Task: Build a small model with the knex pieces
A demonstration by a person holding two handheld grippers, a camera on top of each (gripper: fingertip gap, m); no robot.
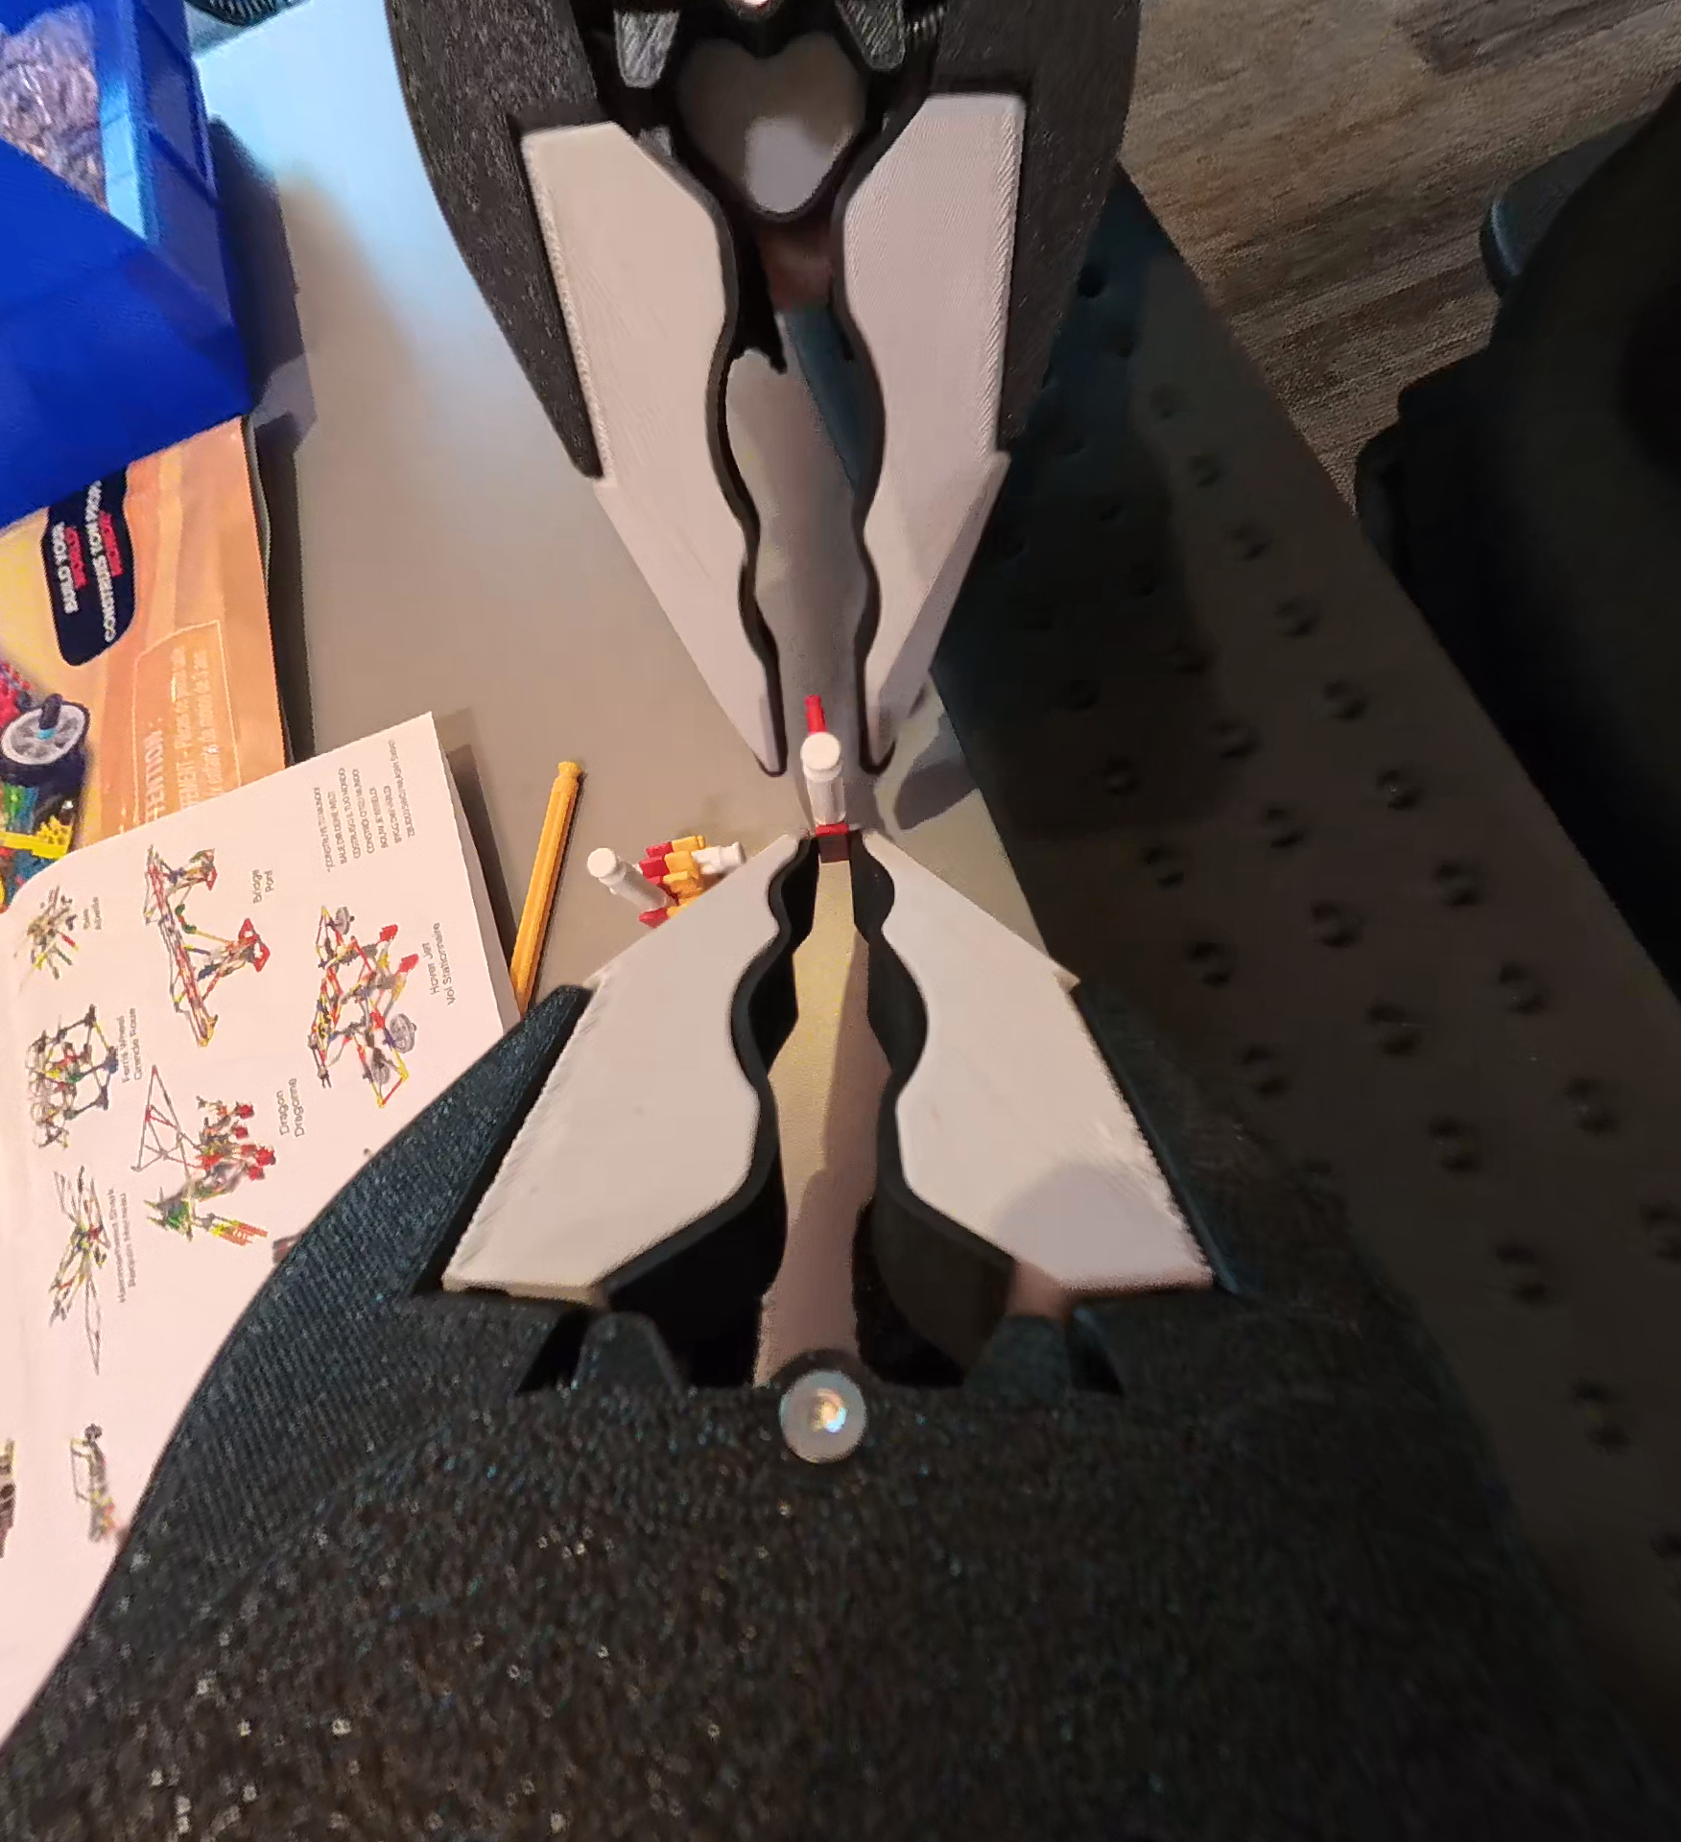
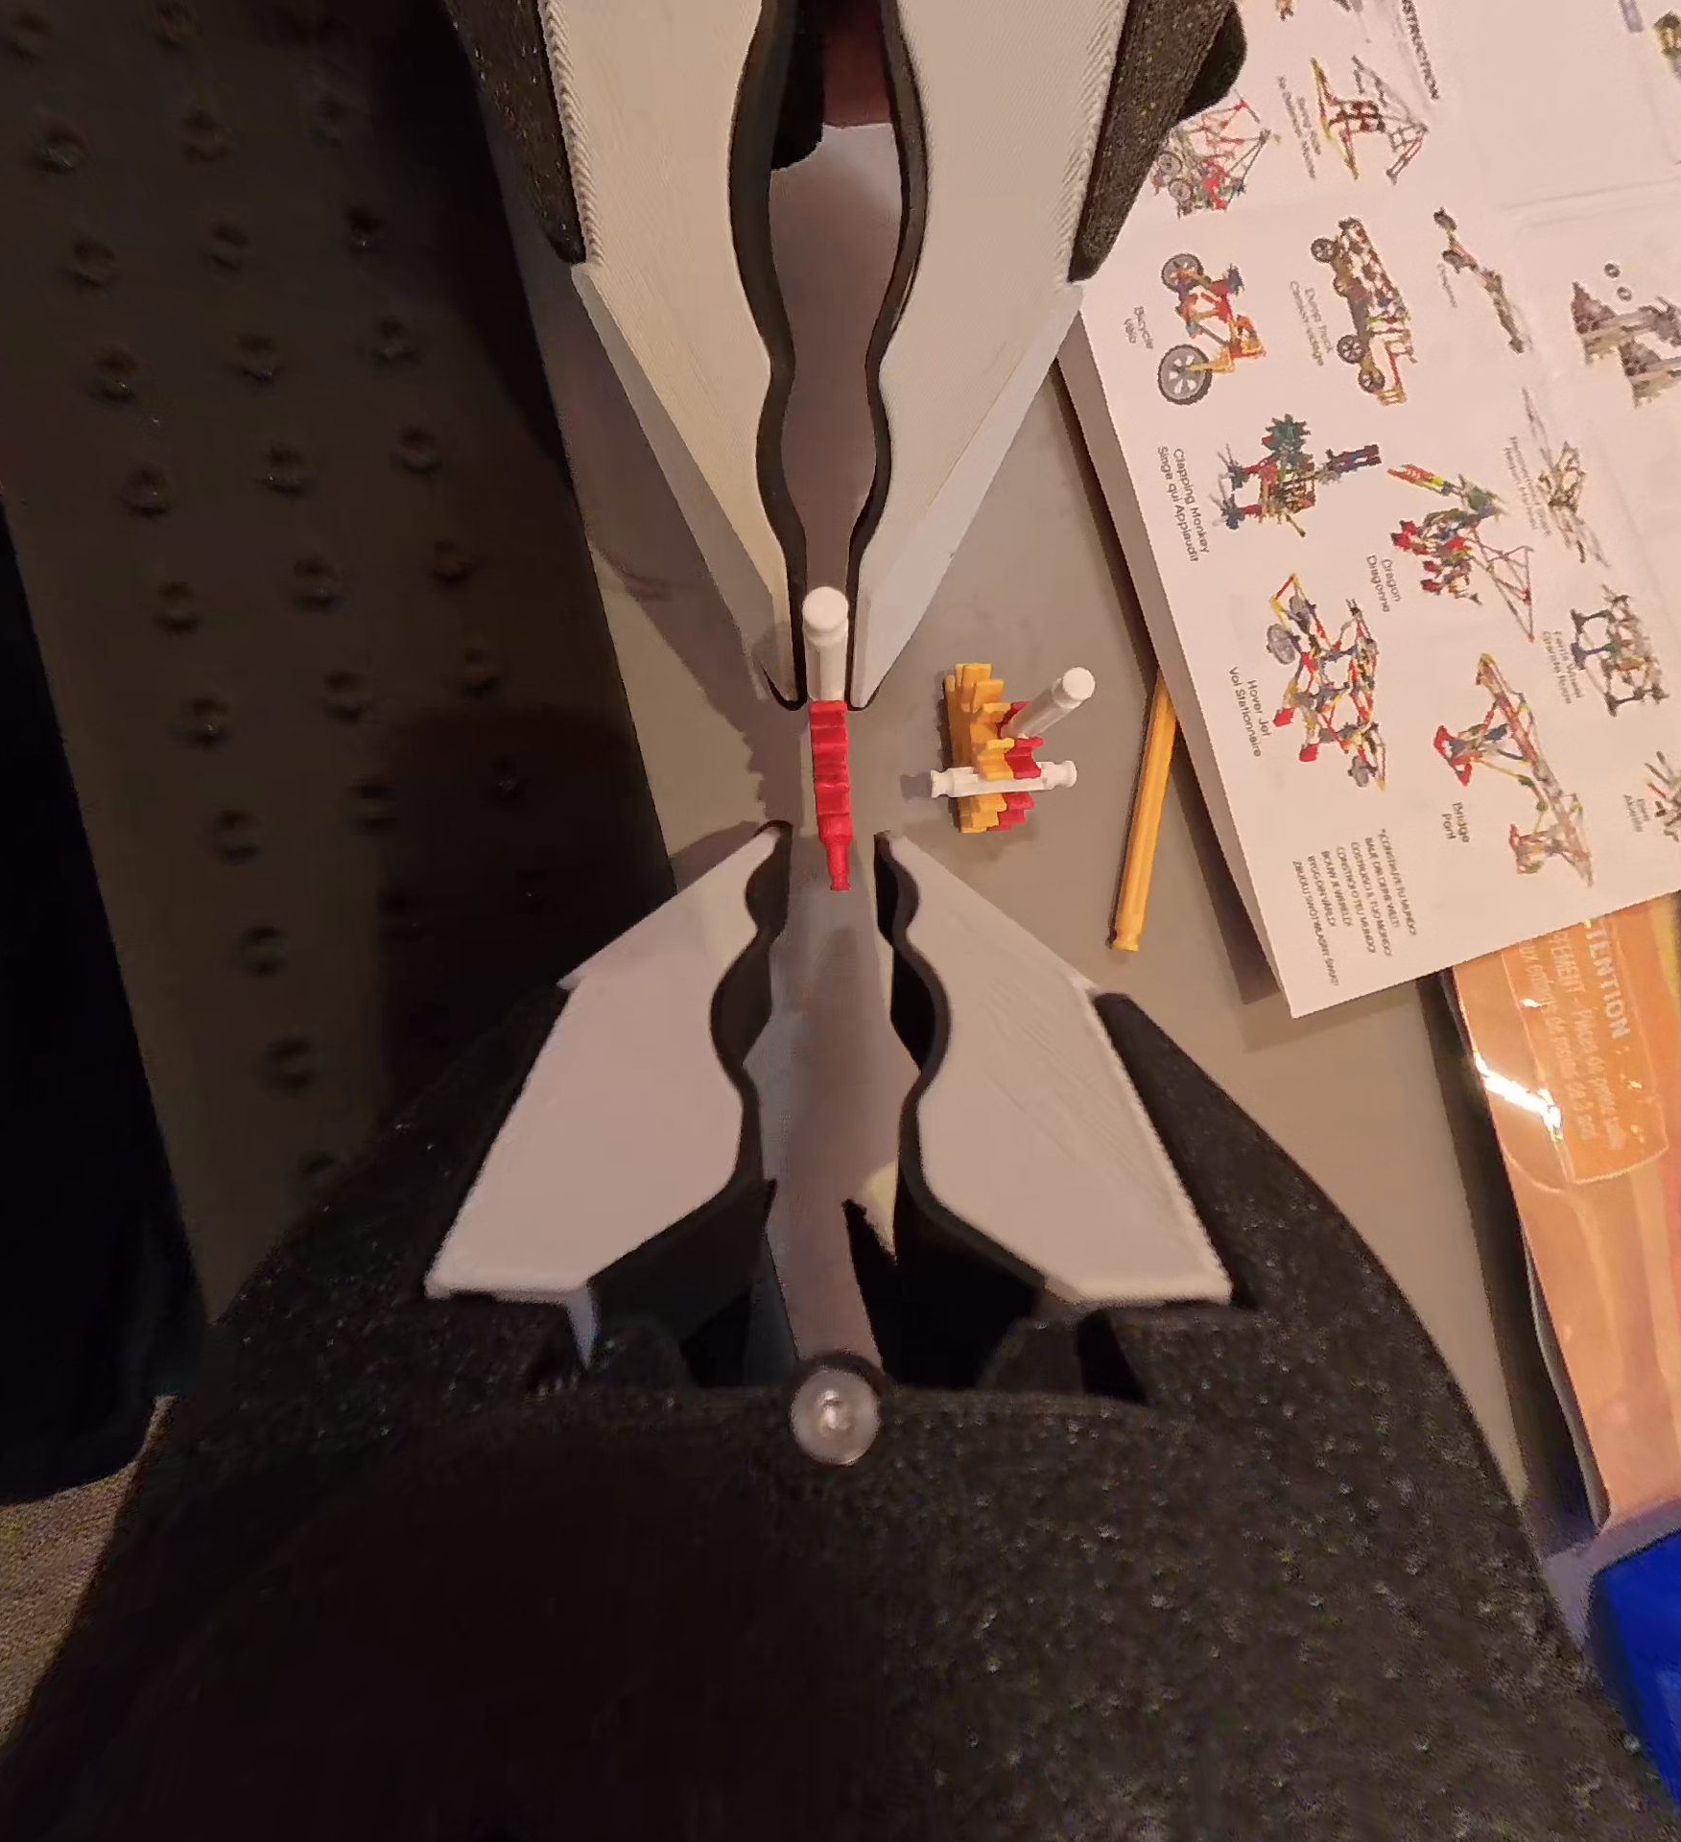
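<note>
My left gripper is shut on a small red connector piece with a short white rod standing out of it. It holds the piece above the grey table. In the right wrist view the left gripper comes from the top, with the red piece and white rod in its tips. My right gripper faces it tip to tip. Its jaws stand slightly apart around the thin red end of the piece, without visibly pinching it. The right gripper also shows in the left wrist view.
A small yellow, red and white assembly and a loose yellow rod lie on the table. A printed instruction sheet, a toy box and a blue bin lie beyond. A dark perforated surface borders the table. Only a small space, under 4 cm, lies between the two pairs of fingers.
</note>
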